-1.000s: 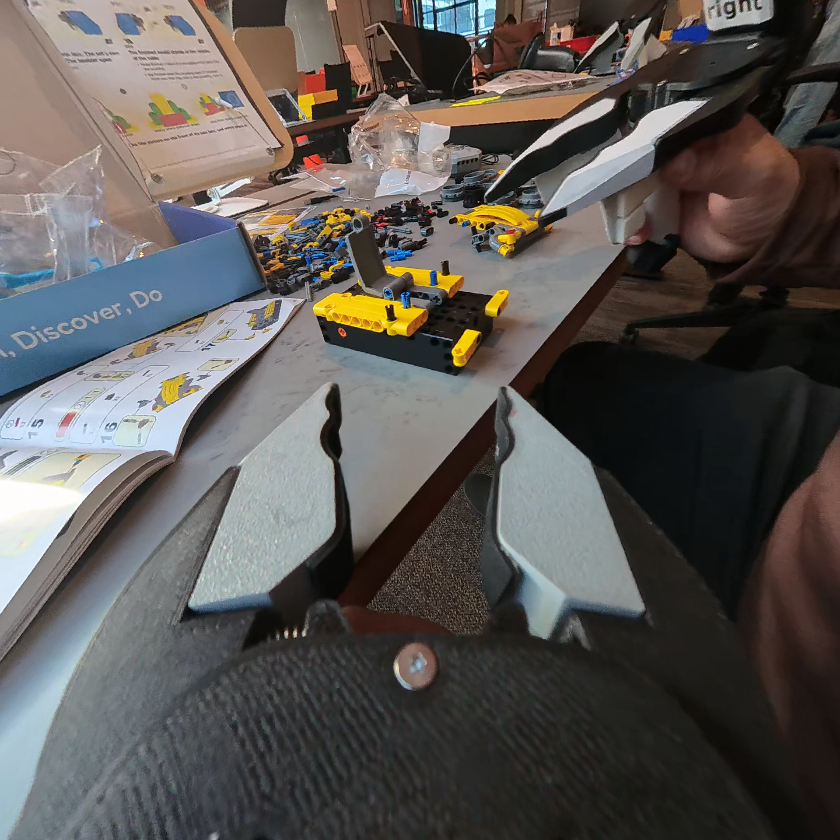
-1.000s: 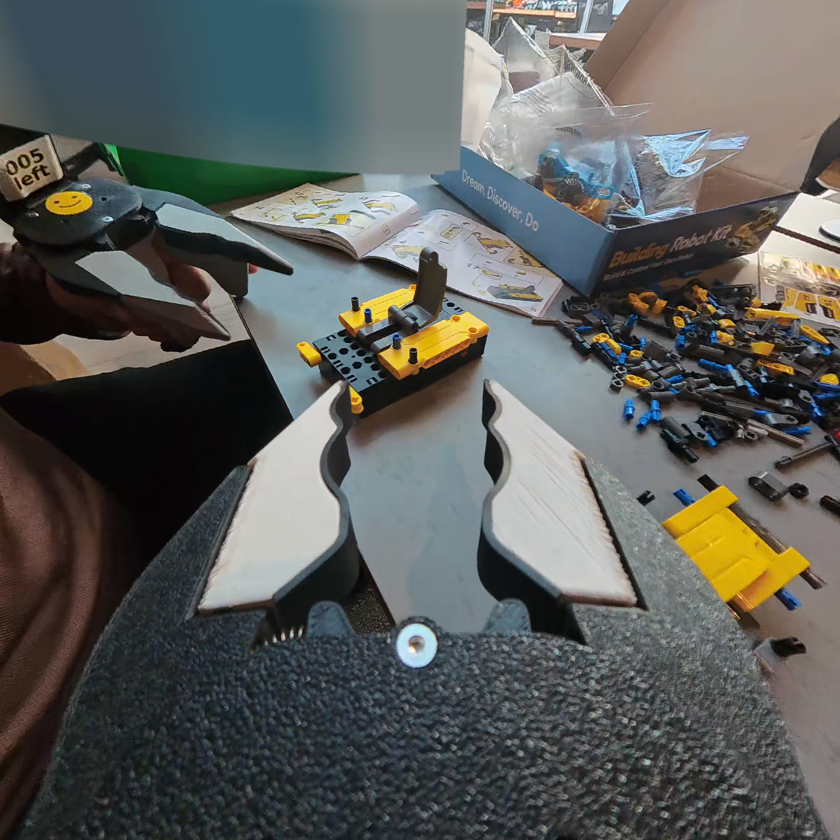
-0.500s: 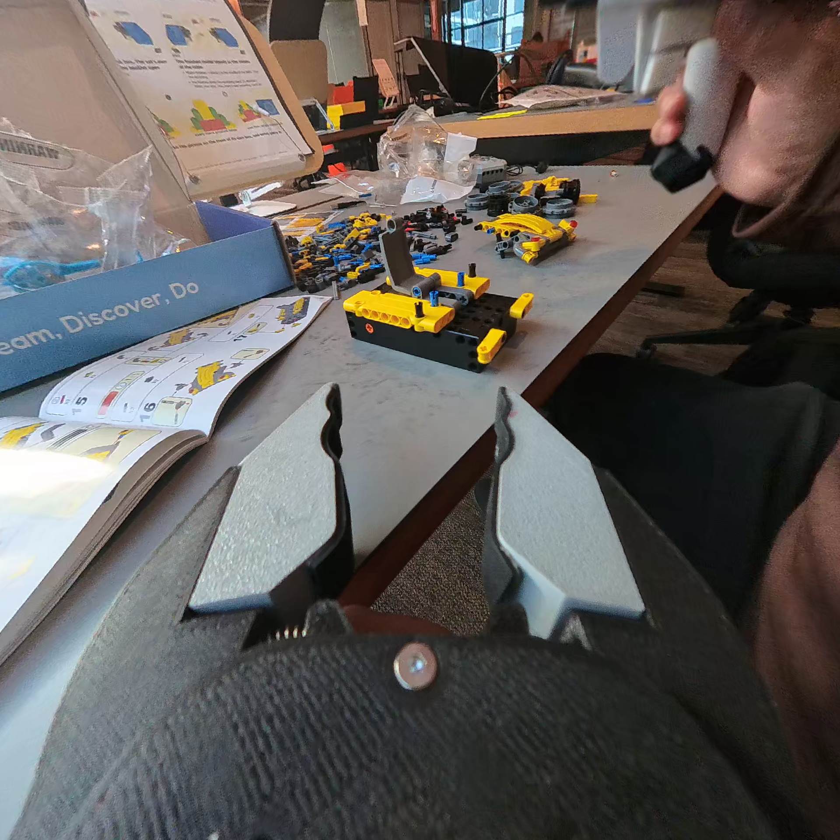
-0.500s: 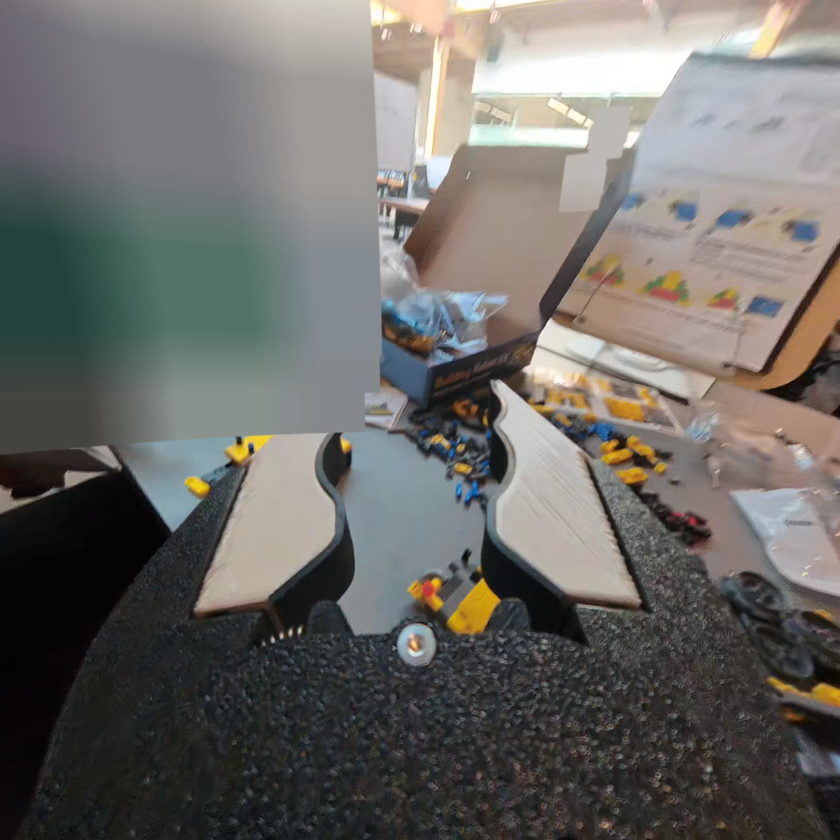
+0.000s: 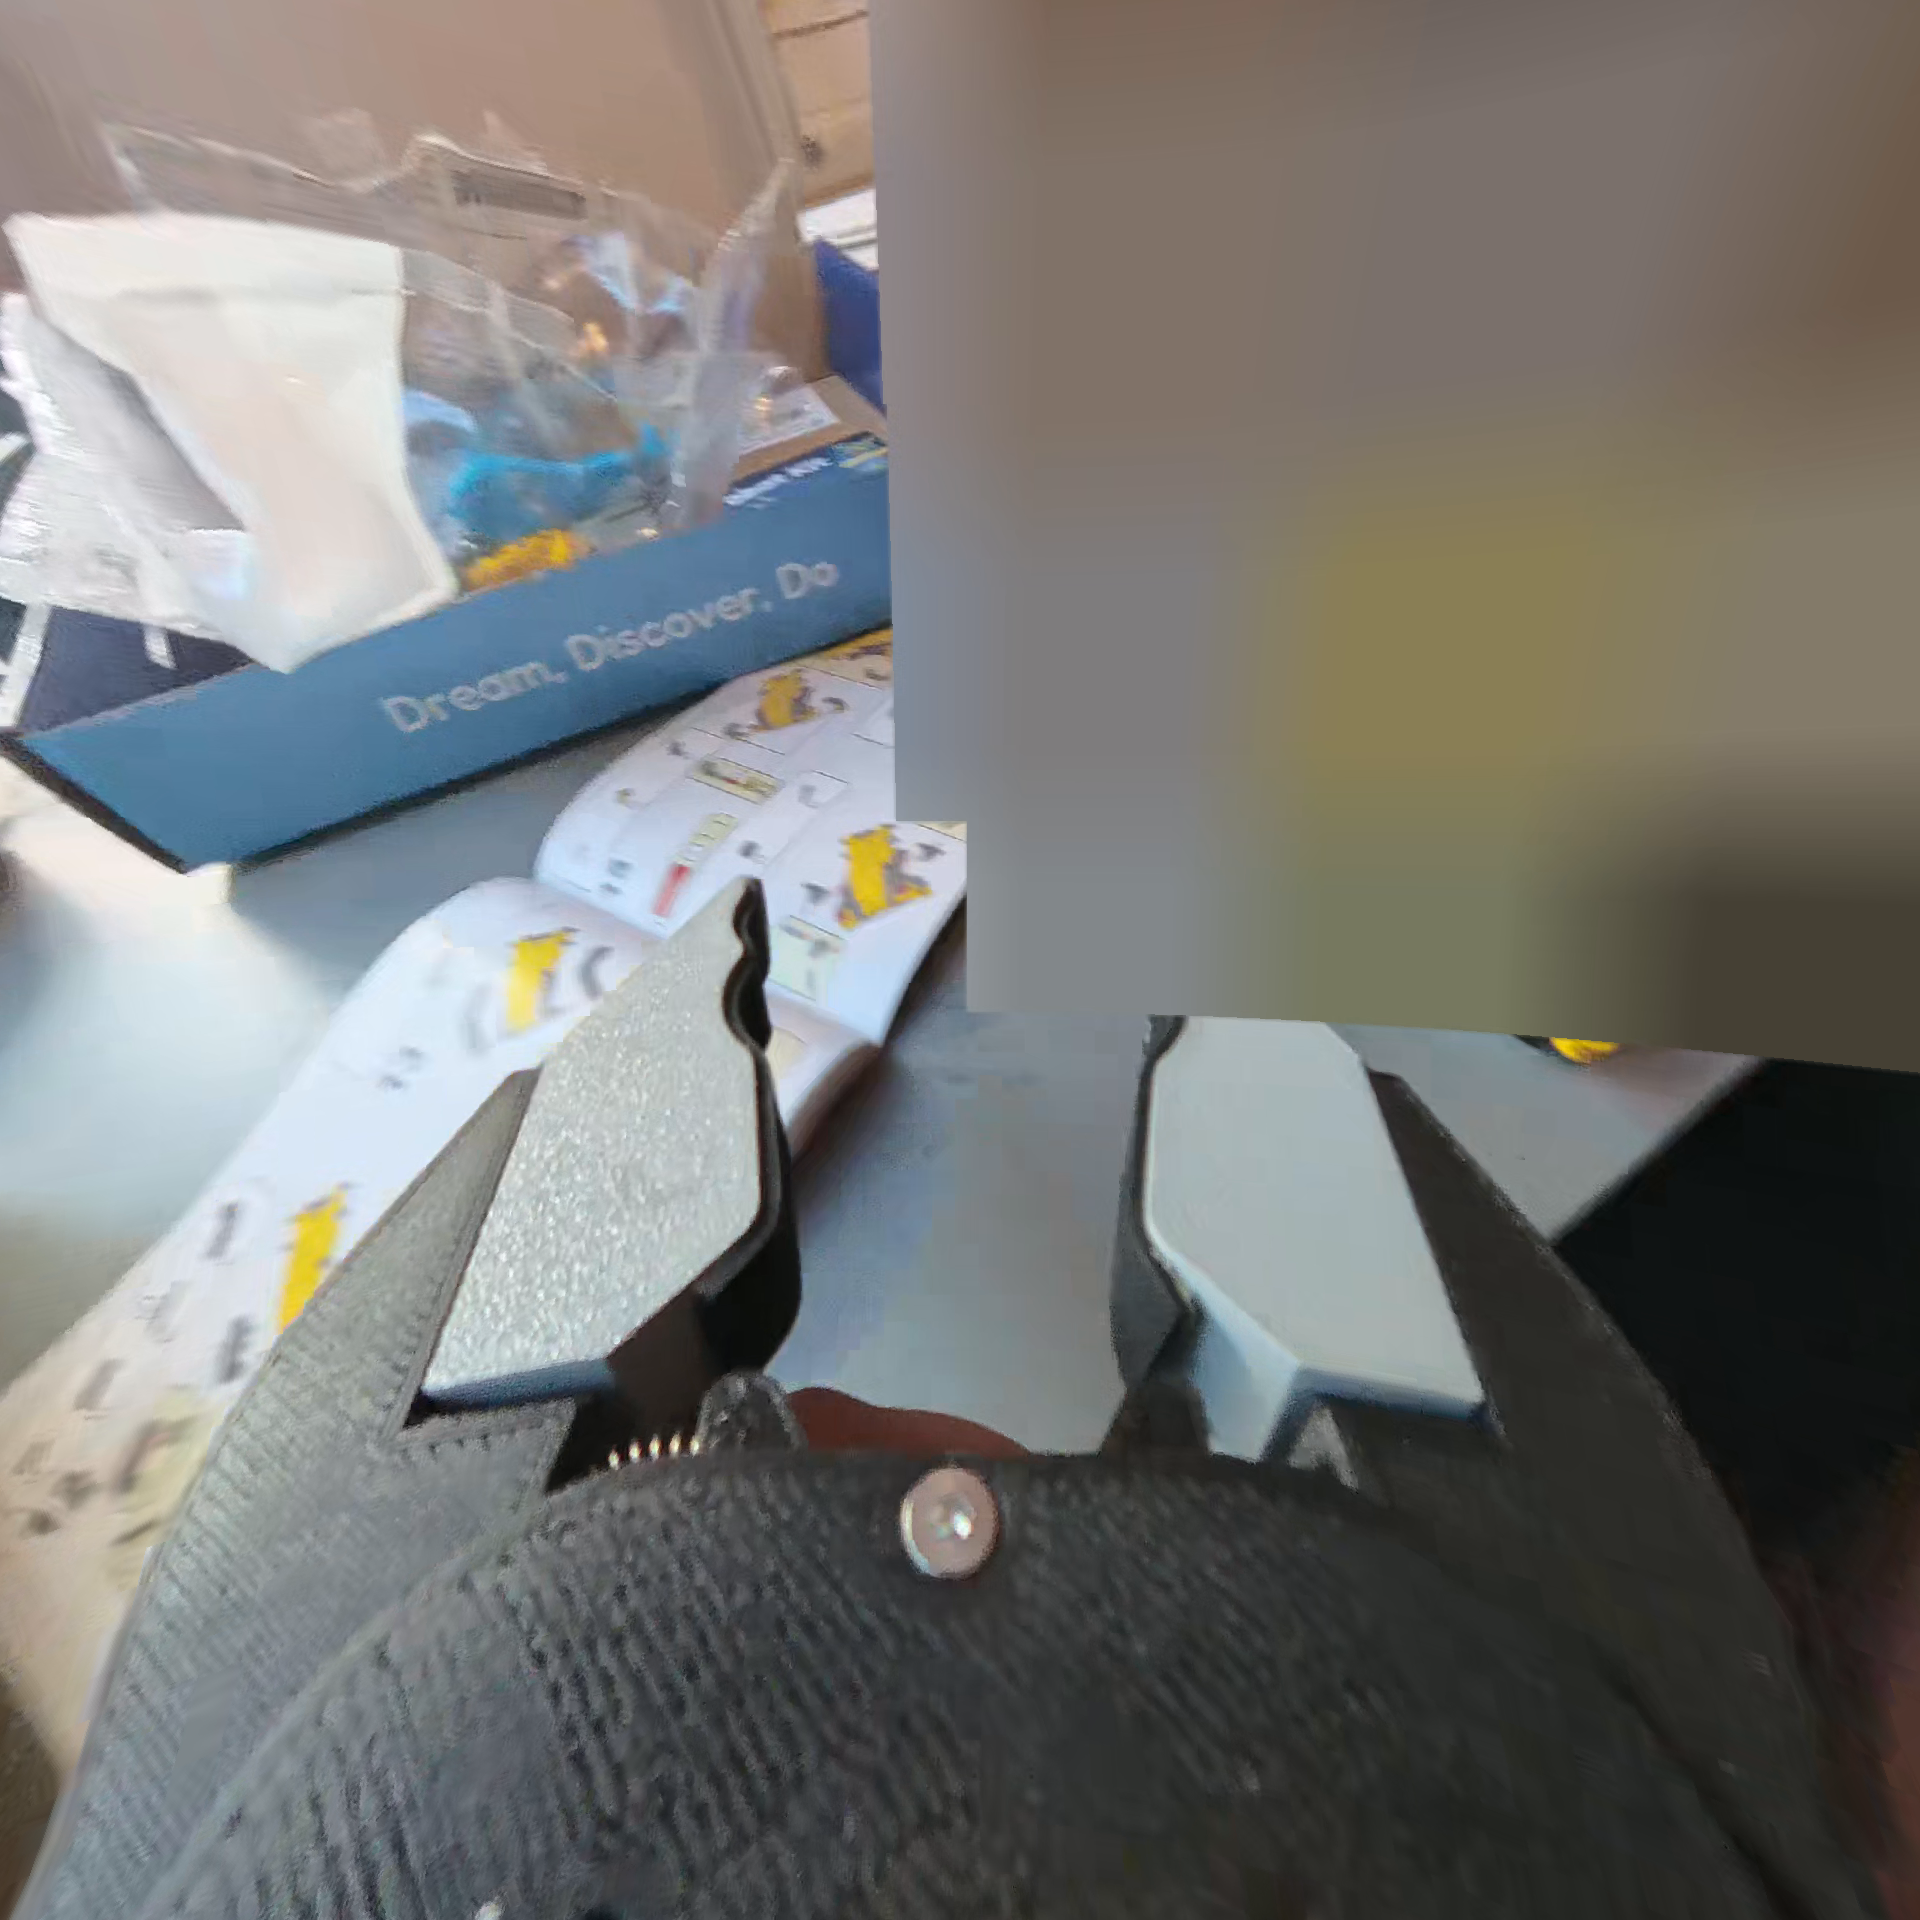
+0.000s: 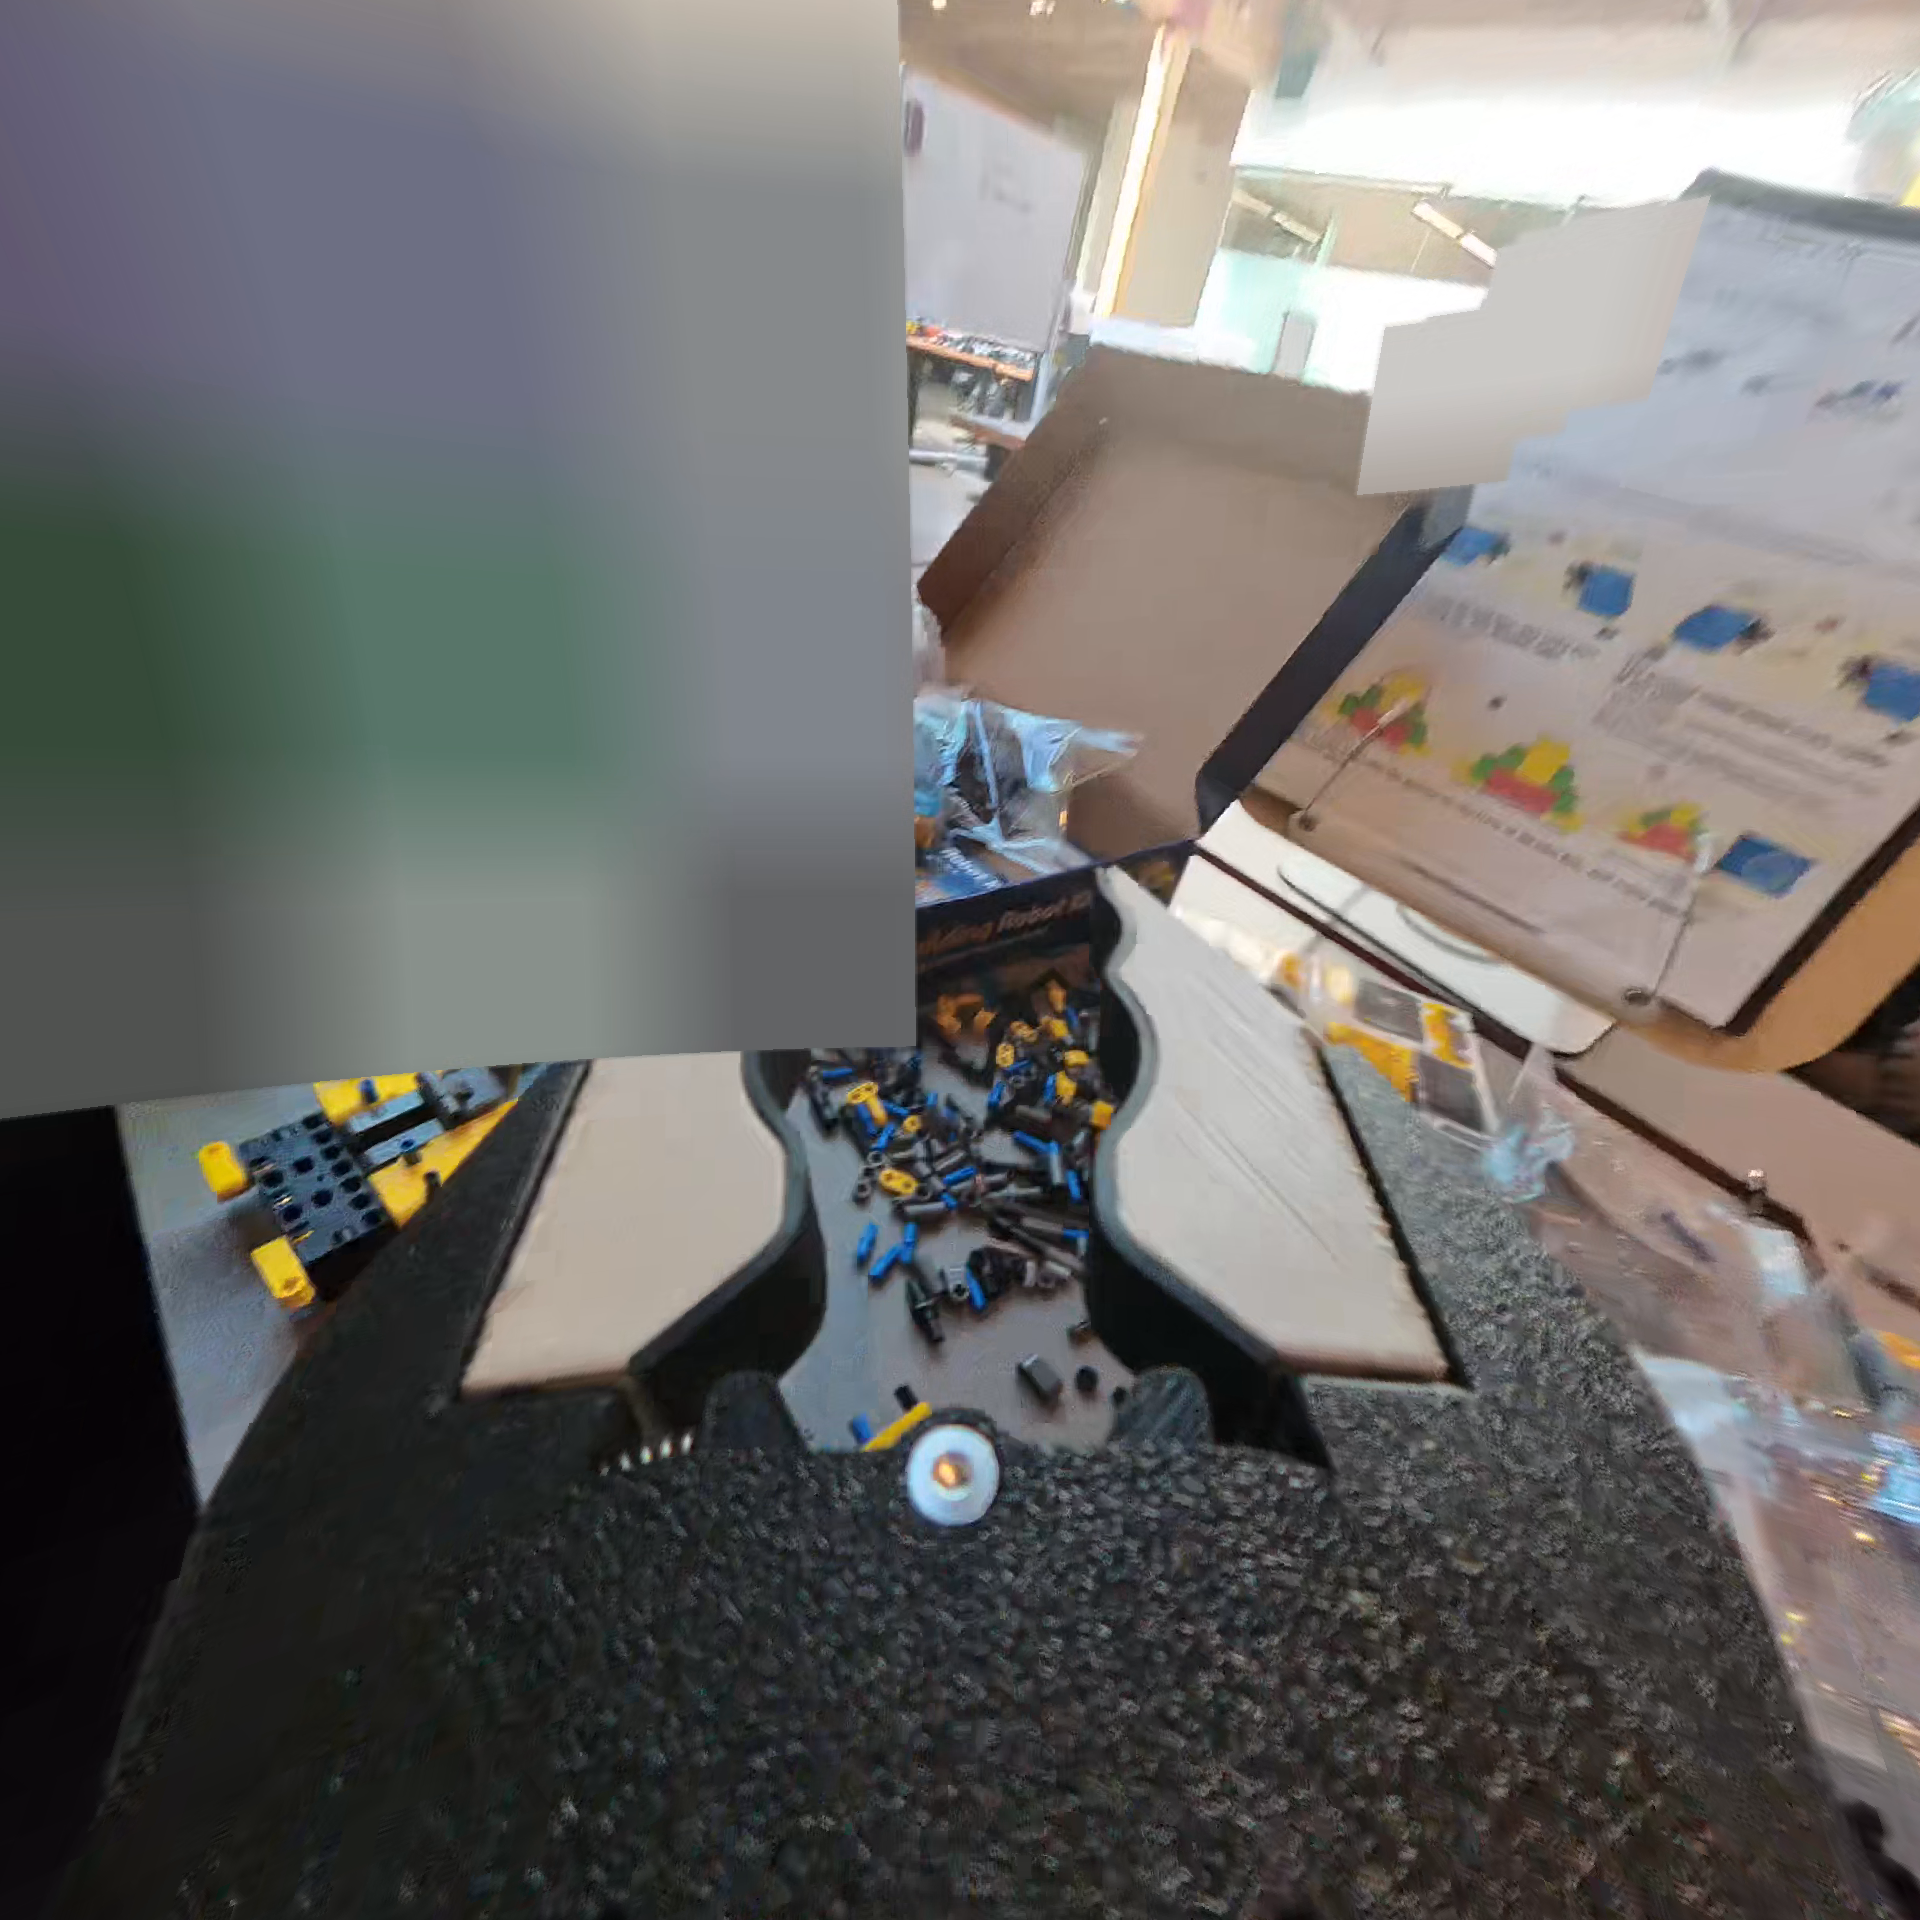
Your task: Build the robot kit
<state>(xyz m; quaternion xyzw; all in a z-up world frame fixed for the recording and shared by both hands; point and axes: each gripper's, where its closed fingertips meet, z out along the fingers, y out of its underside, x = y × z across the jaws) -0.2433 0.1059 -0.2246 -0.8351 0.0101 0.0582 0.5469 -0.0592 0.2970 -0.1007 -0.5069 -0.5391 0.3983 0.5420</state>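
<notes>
Grey tabletop [image 5: 966, 1174] carries every item in both views; the blue kit box [image 5: 468, 707] serves as the landmark.

Left gripper [image 5: 951, 1023]: the fingers [image 5: 623, 1174] are spread apart and empty, with bare tabletop showing in the gap. The right fingertip is covered by a blurred patch. The left fingertip overlaps the open instruction booklet [image 5: 727, 831]; whether it touches the page cannot be determined. The booklet lies flat just in front of the blue kit box, on the side nearer the camera. Clear plastic bags [image 5: 582, 343] with blue and yellow parts, and a white paper sheet [image 5: 260, 395], sit inside the box.

Right gripper [image 6: 940, 1013]: the fingers [image 6: 1236, 1174] are spread apart and empty. Between them, lower down on the tabletop, lies a loose pile of small black, blue and yellow connector pins [image 6: 956, 1153], just in front of the blue kit box [image 6: 997, 925]. No contact with the pile is visible. The raised cardboard lid [image 6: 1143, 582] stands behind the box. A printed sheet on a stand [image 6: 1621, 748] leans to the right of the box. A black and yellow brick assembly [image 6: 322, 1174] rests on the tabletop well to the left of the box, partly hidden by the left finger. Crumpled clear plastic [image 6: 1766, 1351] lies to the right of the gripper body.
</notes>
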